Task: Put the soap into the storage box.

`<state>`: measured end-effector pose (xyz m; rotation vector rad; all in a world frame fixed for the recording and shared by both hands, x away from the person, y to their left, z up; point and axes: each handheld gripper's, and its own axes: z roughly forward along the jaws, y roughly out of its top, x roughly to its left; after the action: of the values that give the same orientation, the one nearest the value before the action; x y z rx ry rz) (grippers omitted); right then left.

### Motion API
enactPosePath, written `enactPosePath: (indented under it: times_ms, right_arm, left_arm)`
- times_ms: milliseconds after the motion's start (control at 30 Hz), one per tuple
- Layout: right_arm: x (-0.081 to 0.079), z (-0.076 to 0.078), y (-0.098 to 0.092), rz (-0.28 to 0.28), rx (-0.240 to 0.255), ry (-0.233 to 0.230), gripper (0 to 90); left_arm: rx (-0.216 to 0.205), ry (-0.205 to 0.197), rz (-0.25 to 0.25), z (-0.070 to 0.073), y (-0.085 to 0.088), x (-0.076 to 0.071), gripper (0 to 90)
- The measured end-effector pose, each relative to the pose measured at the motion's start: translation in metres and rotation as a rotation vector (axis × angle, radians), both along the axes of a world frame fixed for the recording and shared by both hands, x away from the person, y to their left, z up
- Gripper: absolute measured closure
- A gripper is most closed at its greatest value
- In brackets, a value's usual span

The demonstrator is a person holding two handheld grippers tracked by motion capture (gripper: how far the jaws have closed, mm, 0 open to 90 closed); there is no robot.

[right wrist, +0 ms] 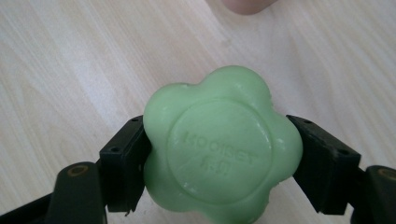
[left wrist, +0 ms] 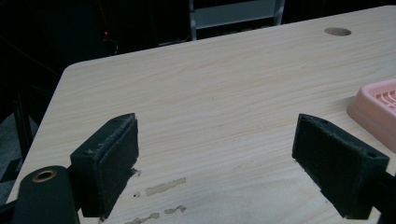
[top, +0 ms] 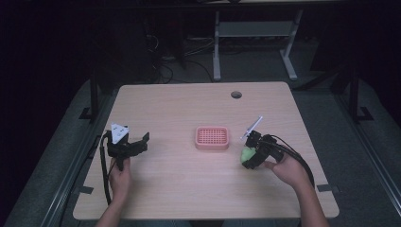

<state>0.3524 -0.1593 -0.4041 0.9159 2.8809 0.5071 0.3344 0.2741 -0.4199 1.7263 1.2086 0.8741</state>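
Note:
A green flower-shaped soap sits between the two jaws of my right gripper, which press on its sides. From above, the soap is at the right gripper, low over the table right of a pink slotted soap dish. My left gripper stands at the table's left side, open, with bare wood between its pads. The dish's corner shows at the right in the left gripper view.
The wooden table has a round cable hole at the back right. A few scuff marks lie on the wood by the left gripper. Beyond the far edge stands a desk frame on dark floor.

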Motion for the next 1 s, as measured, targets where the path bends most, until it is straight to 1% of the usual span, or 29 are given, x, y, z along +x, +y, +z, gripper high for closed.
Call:
enactPosePath:
  times_ms: [100, 133, 267, 367, 467, 500, 600, 767, 933, 1000]
  right_arm:
    - [0.003, 0.002, 0.001, 0.004, 0.002, 0.001, 26.1]
    - [0.004, 0.002, 0.002, 0.001, 0.004, -0.006, 26.1]
    - [0.009, 0.004, 0.000, -0.003, 0.031, -0.008, 26.1]
    - [0.011, 0.006, 0.000, -0.006, 0.027, -0.011, 26.1]
    - [0.015, 0.010, 0.002, -0.001, 0.031, -0.010, 26.1]
    - [0.018, 0.013, 0.004, 0.003, 0.035, -0.019, 26.1]
    - [0.020, 0.015, 0.005, 0.002, 0.044, -0.021, 26.1]
    - [0.025, 0.016, 0.011, 0.008, 0.037, -0.016, 26.1]
    - [0.029, 0.018, 0.016, 0.018, 0.039, -0.016, 26.1]
    - [0.031, 0.018, 0.017, 0.015, 0.048, -0.019, 26.1]
  left_arm:
    - [0.000, 0.000, -0.002, 0.000, 0.000, 0.000, 14.3]
    - [0.003, 0.000, -0.002, 0.000, 0.000, 0.000, 14.3]
    - [0.004, 0.000, -0.003, 0.000, 0.000, 0.000, 14.3]
    - [-0.009, -0.004, 0.001, 0.000, -0.001, 0.000, 14.3]
    - [-0.004, -0.004, 0.001, 0.000, -0.001, 0.000, 14.3]
    - [-0.004, -0.003, 0.002, 0.000, -0.001, 0.000, 14.3]
    - [-0.005, -0.002, 0.001, 0.000, -0.001, 0.000, 14.3]
    - [-0.008, -0.003, 0.003, 0.000, 0.000, 0.000, 14.3]
    - [-0.014, 0.000, 0.002, 0.000, -0.001, 0.000, 14.3]
    - [-0.009, 0.000, 0.001, 0.000, -0.001, 0.000, 14.3]
